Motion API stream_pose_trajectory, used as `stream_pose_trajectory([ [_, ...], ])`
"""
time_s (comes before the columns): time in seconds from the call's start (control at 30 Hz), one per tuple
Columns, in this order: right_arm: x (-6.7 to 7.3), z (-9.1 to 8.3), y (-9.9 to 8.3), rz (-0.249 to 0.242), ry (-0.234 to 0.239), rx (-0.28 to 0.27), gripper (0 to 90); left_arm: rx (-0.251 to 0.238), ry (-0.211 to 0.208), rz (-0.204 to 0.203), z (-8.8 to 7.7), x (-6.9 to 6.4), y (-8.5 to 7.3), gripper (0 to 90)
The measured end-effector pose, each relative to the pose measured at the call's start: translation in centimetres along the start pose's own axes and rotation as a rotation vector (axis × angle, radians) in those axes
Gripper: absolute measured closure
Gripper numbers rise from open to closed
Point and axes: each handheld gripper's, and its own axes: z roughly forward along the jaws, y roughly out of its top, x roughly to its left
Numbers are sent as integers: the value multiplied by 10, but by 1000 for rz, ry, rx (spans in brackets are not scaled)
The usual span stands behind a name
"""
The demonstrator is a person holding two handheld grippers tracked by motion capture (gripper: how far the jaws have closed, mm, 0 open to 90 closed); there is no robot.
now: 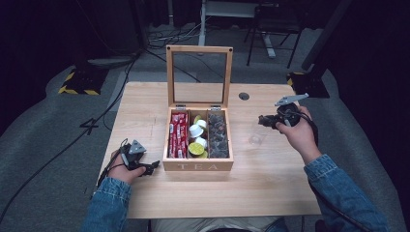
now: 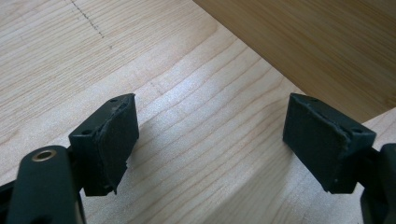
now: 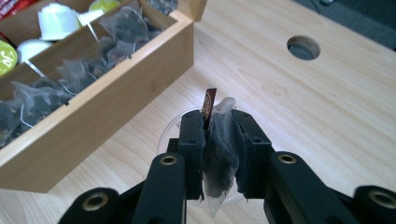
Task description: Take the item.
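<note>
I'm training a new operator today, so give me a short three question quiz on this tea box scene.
1. True or false: the right gripper is shut on a tea bag.
2. What lies right beneath that tea bag? A) clear plastic cup B) red sachets C) the table's round hole
3. How do the left gripper jaws stand, and what is between them?

Key:
1. True.
2. A.
3. Open, with nothing between them, over bare table beside the wooden tea box.
</note>
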Motion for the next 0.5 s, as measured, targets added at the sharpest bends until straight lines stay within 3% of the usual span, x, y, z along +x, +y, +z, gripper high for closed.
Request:
stream_pose_trajectory([
  [0.37, 1, 14, -7, 6, -2, 47, 724, 2, 2, 3, 1, 0, 1, 179],
  [0.4, 0, 16, -7, 1, -8, 52, 642, -1, -1, -1, 1, 0, 1, 177],
  [0.5, 0, 17, -8, 1, -1, 47, 587, 2, 0, 2, 1, 0, 1, 176],
])
